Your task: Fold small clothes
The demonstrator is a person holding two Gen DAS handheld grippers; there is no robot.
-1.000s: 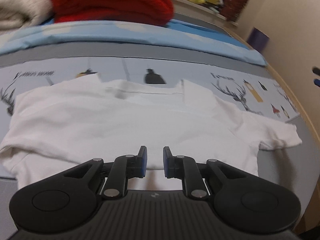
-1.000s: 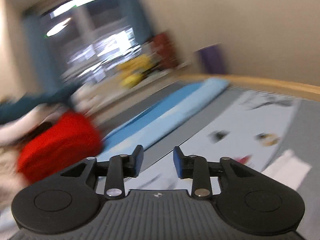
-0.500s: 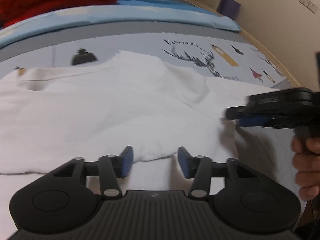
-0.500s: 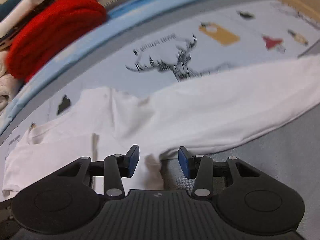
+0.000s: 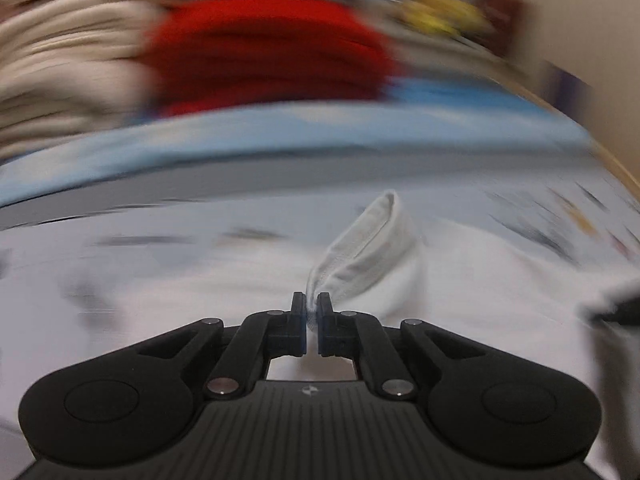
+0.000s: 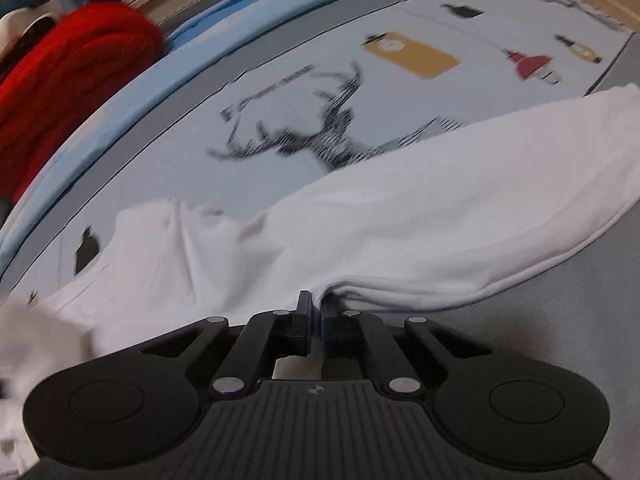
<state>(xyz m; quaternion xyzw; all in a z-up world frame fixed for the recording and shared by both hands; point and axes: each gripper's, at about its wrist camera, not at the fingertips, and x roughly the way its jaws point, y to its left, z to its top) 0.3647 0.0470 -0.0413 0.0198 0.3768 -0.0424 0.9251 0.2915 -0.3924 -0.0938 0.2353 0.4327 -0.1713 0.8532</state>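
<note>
Between the closed fingers of our left gripper [image 5: 311,309] sits a pinched edge of the small white cotton T-shirt [image 5: 372,252], and a hemmed loop of the fabric rises just ahead of the fingertips and a little to their right. That view is smeared with motion blur, so fine detail is lost. Our right gripper [image 6: 315,307] is also clamped shut on the same white T-shirt [image 6: 420,232], biting the near edge where the cloth bunches into a small ridge at the fingertips. From there the shirt stretches away ahead and to the right of that gripper.

Under the shirt lies a pale printed bed sheet with a sketched black deer [image 6: 312,136], small coloured figures and a grey border. Farther ahead of both grippers runs a light blue folded blanket [image 5: 280,136]. Beyond it, ahead and to the left, sits a bulky red knitted garment [image 5: 264,48], with cream-coloured folded fabric [image 5: 60,76] to its left.

We judge that both grippers hold one edge at two places so the cloth stays taut and square as it is carried over. The fold looks barely begun, since most of the shirt lies spread on the bed.
</note>
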